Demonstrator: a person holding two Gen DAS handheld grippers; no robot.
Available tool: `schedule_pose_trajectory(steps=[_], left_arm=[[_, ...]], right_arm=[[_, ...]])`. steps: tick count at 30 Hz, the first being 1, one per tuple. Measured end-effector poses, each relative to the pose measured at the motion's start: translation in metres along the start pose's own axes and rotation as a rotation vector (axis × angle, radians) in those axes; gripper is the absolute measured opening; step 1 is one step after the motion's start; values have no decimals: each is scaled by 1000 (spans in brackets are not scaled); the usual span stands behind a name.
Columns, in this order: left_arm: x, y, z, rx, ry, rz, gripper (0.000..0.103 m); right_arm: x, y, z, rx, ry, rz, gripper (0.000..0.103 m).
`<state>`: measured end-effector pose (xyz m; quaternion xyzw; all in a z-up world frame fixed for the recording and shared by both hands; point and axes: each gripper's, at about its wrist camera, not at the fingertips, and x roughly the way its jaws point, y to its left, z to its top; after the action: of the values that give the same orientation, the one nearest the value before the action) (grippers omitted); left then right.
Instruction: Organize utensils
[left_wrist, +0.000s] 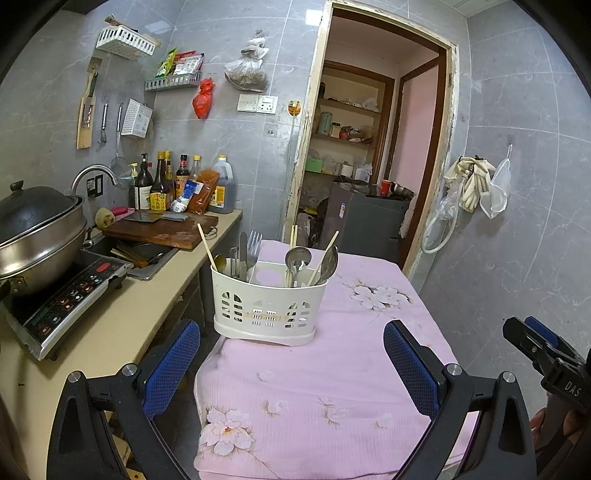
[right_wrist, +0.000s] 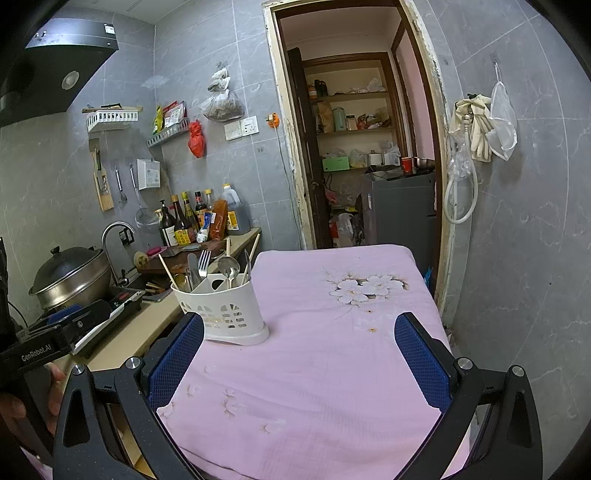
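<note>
A white slotted utensil caddy (left_wrist: 267, 302) stands on the pink flowered table (left_wrist: 332, 387), near its left edge. It holds a fork (left_wrist: 254, 243), spoons (left_wrist: 297, 258), a knife and chopsticks (left_wrist: 207, 245) in separate compartments. My left gripper (left_wrist: 291, 354) is open and empty, hovering just in front of the caddy. In the right wrist view the caddy (right_wrist: 225, 310) is ahead to the left and my right gripper (right_wrist: 299, 350) is open and empty above the table (right_wrist: 332, 369). The right gripper also shows at the left wrist view's right edge (left_wrist: 546, 350).
A counter (left_wrist: 122, 317) on the left carries an induction cooker (left_wrist: 62, 302) with a steel pot (left_wrist: 37, 229), a sink, a cutting board (left_wrist: 162, 229) and sauce bottles (left_wrist: 173, 181). An open doorway (left_wrist: 369, 147) lies behind the table. A tiled wall is on the right.
</note>
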<state>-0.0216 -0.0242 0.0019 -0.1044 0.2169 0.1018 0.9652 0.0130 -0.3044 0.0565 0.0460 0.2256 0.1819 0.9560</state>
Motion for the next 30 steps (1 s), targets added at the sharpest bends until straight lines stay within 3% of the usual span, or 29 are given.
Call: schedule_pose_trajectory(steps=[30], left_arm=[[0,1,0,-3,4,1,100]], right_arm=[[2,4,-2,-7,4,2,102]])
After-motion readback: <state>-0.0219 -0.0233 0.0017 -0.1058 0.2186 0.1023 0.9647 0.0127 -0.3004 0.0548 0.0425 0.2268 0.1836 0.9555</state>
